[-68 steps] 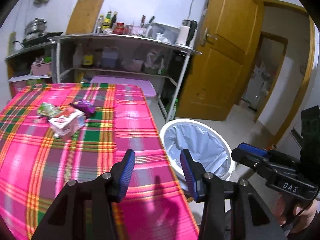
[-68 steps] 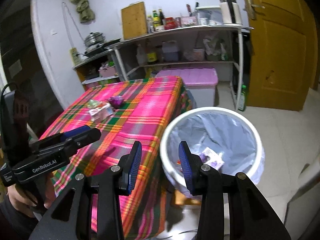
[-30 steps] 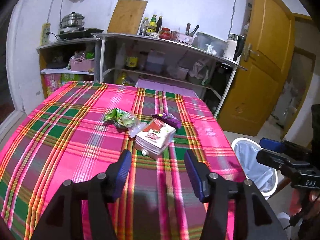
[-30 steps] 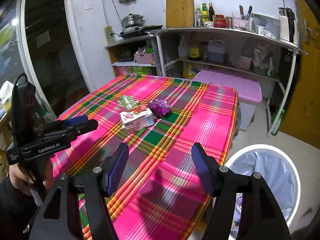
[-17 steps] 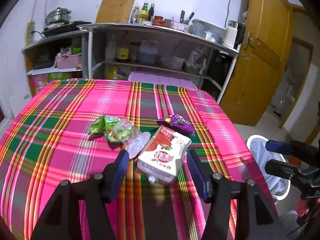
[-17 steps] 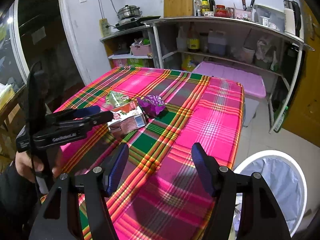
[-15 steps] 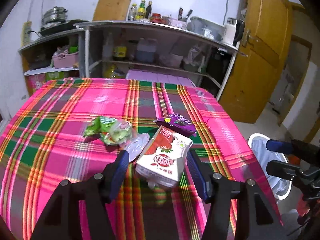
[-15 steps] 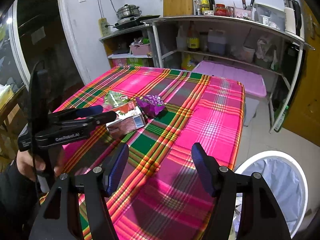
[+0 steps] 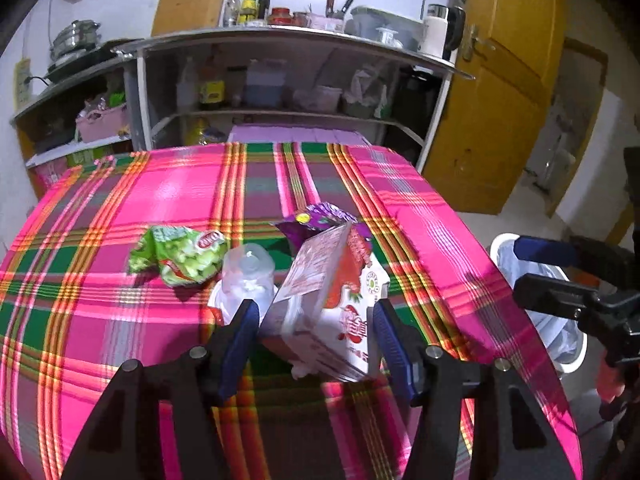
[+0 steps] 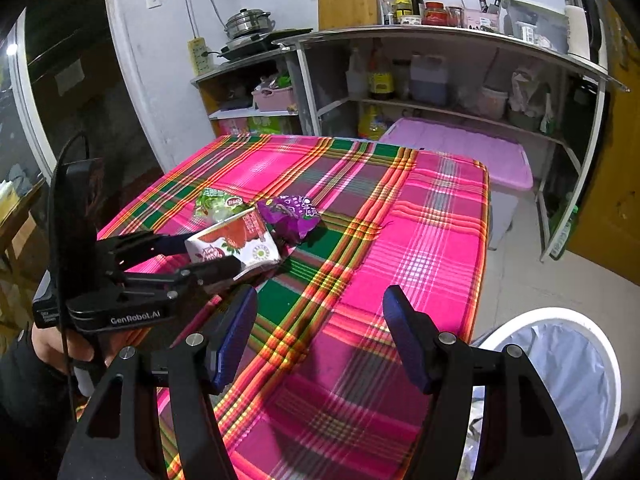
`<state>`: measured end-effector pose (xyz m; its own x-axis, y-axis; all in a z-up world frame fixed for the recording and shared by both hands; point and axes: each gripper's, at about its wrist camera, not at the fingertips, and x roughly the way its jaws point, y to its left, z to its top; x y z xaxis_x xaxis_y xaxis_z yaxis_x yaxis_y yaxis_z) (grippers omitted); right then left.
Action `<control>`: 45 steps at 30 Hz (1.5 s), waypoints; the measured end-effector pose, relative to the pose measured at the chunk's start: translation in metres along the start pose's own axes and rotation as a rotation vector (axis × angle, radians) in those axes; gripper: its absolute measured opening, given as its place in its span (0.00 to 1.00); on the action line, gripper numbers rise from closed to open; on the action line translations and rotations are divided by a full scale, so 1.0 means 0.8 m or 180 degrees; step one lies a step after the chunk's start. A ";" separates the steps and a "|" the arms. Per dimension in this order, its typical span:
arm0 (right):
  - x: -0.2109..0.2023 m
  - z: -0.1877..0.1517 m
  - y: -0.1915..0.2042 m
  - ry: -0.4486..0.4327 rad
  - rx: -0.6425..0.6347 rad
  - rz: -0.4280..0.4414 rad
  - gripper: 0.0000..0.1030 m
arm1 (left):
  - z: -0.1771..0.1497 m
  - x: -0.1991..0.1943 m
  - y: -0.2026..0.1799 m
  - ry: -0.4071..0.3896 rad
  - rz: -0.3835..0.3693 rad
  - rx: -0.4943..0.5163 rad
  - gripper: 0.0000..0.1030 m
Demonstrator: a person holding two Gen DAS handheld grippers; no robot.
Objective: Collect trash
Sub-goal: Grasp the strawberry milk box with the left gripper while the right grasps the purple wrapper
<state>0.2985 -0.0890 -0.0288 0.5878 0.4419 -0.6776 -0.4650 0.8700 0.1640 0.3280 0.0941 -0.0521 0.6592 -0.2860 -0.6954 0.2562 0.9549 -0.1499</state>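
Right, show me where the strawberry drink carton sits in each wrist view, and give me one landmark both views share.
Left wrist view: the strawberry drink carton is low and central, tilted between the left gripper fingers.
Right wrist view: the carton is left of centre, at the left gripper's tips.
Shared landmark: the purple wrapper, just beyond the carton.
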 end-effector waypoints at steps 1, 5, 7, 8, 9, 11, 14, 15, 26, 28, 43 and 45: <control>0.000 0.000 0.000 -0.0001 0.0003 0.0002 0.64 | -0.001 0.002 0.000 0.0035 -0.0027 -0.0022 0.58; 0.000 0.000 0.001 -0.0002 0.0012 0.0000 0.64 | -0.001 0.000 -0.001 0.0002 -0.0093 -0.0064 0.46; -0.001 0.000 0.001 -0.0004 0.0020 0.0001 0.64 | -0.002 -0.002 -0.002 -0.0029 -0.0123 -0.0099 0.43; -0.001 0.000 0.001 -0.0002 0.0018 0.0001 0.64 | -0.003 -0.004 -0.003 -0.0054 -0.0129 -0.0113 0.40; -0.001 0.000 0.001 -0.0002 0.0015 0.0002 0.64 | -0.003 -0.007 -0.005 -0.0074 -0.0125 -0.0123 0.38; -0.001 0.001 0.002 -0.0003 0.0009 0.0002 0.64 | -0.006 -0.015 -0.009 -0.0128 -0.0088 -0.0144 0.36; -0.001 0.003 0.003 0.0003 -0.0013 -0.0006 0.64 | -0.014 -0.032 -0.014 -0.0229 -0.0004 -0.0196 0.36; 0.000 0.004 0.004 0.0013 -0.0022 -0.0011 0.64 | -0.018 -0.041 -0.014 -0.0277 0.0033 -0.0231 0.36; 0.046 0.036 0.046 0.0107 -0.0432 -0.0044 0.64 | -0.034 -0.097 0.030 -0.0622 0.0195 -0.0846 0.36; 0.059 0.043 0.054 0.0114 -0.0544 -0.0040 0.64 | -0.037 -0.099 0.035 -0.0633 0.0212 -0.0850 0.36; 0.144 0.063 0.065 0.0311 -0.0757 -0.0126 0.17 | -0.051 -0.104 0.065 -0.0661 0.0237 -0.0897 0.36; 0.141 0.061 0.064 0.0295 -0.0720 -0.0113 0.16 | -0.051 -0.103 0.065 -0.0658 0.0231 -0.0902 0.36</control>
<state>0.3731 0.0157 -0.0621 0.5479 0.3809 -0.7448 -0.5877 0.8089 -0.0186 0.2577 0.1707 -0.0314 0.8050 -0.1991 -0.5589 0.0164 0.9491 -0.3145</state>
